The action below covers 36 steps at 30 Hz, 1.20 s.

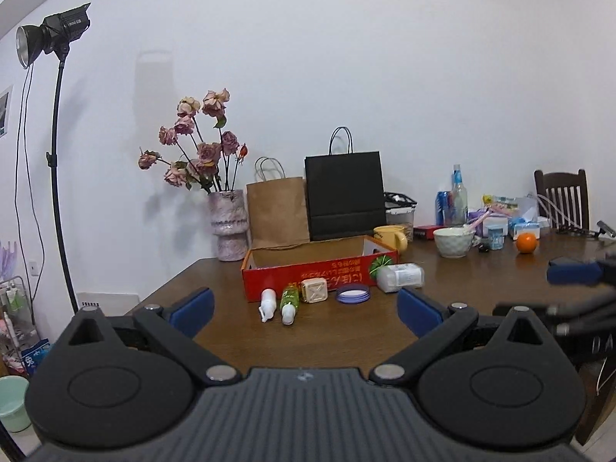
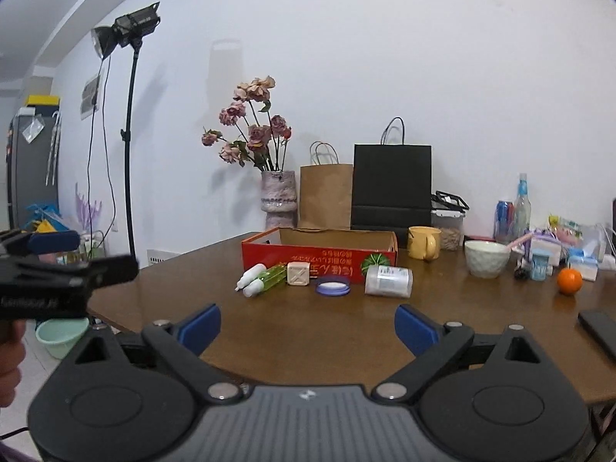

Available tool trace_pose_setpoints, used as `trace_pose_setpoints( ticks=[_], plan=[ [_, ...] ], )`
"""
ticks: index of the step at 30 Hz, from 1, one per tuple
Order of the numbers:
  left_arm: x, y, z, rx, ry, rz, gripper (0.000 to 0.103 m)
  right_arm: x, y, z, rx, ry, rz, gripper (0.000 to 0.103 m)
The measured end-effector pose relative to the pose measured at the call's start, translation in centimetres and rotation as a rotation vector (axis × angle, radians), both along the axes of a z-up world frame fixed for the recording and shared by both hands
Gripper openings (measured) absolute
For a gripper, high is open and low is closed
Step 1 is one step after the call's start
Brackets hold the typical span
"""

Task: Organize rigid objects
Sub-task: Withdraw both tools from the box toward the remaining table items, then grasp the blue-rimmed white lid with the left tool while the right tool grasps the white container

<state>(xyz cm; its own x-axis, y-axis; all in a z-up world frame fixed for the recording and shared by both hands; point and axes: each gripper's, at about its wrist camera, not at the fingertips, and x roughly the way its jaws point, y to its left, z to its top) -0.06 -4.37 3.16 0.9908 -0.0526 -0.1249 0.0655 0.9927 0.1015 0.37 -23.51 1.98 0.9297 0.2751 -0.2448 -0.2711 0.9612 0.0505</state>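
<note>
Both tools wide open and empty above the near desk edge

The right tool (image 2: 308,325) and left tool (image 1: 306,308) hold nothing. Only the right view shows a flat black phone (image 2: 600,331). Beyond, on the brown wooden desk (image 2: 308,323), two white-capped spray bottles (image 2: 258,279), a beige cube (image 2: 298,274), a purple-rimmed lid (image 2: 333,287) and a clear jar (image 2: 389,280) lie before the empty red cardboard box (image 2: 319,248).
</note>
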Motion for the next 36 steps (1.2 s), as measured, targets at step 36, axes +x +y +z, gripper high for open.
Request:
trace_pose_setpoints(
  ticks=[36],
  plan=[
    [34.8,-7.3,-5.2,0.008,0.402,-0.15,0.097,32.9,-4.4,-1.6,0.053,0.232,-0.094,0.096]
  ],
)
